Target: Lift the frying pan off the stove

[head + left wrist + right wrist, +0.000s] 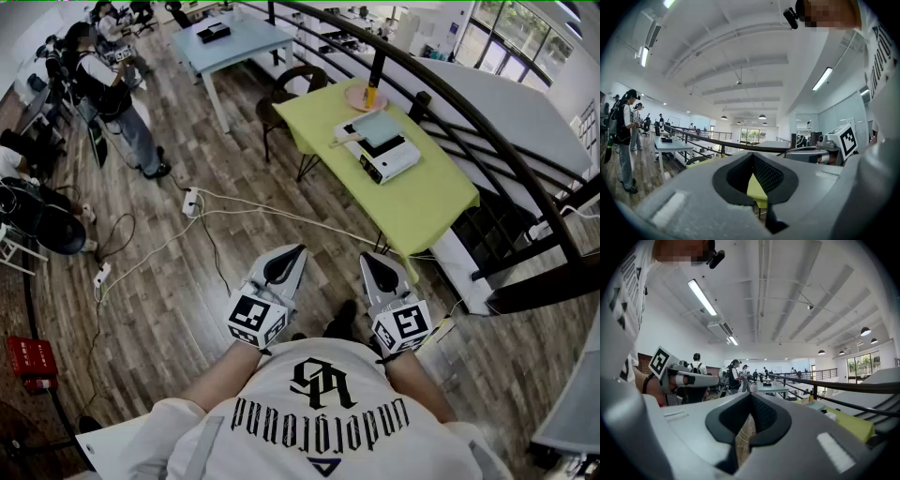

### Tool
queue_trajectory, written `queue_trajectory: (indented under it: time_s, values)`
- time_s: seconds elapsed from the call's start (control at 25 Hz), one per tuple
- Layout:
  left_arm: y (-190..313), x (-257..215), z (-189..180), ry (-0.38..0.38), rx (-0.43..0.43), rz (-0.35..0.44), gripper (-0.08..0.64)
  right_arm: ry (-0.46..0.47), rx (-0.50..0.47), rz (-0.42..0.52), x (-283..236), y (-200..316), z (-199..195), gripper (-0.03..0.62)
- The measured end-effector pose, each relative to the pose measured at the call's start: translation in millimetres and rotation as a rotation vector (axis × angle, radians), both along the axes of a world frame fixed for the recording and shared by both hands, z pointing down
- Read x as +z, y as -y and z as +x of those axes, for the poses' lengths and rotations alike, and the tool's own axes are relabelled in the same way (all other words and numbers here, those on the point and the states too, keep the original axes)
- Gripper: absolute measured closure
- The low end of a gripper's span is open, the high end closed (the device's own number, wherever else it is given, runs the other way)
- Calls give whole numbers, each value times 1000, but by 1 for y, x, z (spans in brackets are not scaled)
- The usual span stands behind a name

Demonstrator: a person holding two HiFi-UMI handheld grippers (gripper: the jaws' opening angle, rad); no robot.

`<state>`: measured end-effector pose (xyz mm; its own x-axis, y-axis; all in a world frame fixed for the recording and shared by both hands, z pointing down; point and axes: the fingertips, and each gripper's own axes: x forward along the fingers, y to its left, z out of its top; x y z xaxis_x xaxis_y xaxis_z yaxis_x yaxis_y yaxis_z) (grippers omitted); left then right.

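Where crossed by white cables [281,217], floor [216,309]: two power strips [190,202], at left.
Left gripper [296,251]: jaws closed together, holding nothing.
Right gripper [368,256]: jaws closed together, holding nothing.
Frying pan [378,127]: one, resting on the single stove [398,161], well apart from both grippers.
Table [441,202]: green, one, cables lying before it.

The person is wearing a white T-shirt [319,422] with black gothic lettering; the left gripper [296,250] and right gripper [368,257] are showing grey shells and black padding, each carrying a black-and-white marker cube [255,319].
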<state>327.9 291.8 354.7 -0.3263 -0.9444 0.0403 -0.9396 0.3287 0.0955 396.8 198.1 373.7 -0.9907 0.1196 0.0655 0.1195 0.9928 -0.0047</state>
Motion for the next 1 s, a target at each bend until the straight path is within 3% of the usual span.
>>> queue_trajectory:
  time_s: [0.6,1.0]
  values:
    - [29,23,-33,-54,-16,-21,554,-28,-15,-37,20,34,-34,591]
    - [120,37,-75,-70,-26,-53,554,-64,-58,-68,36,126,-84,591]
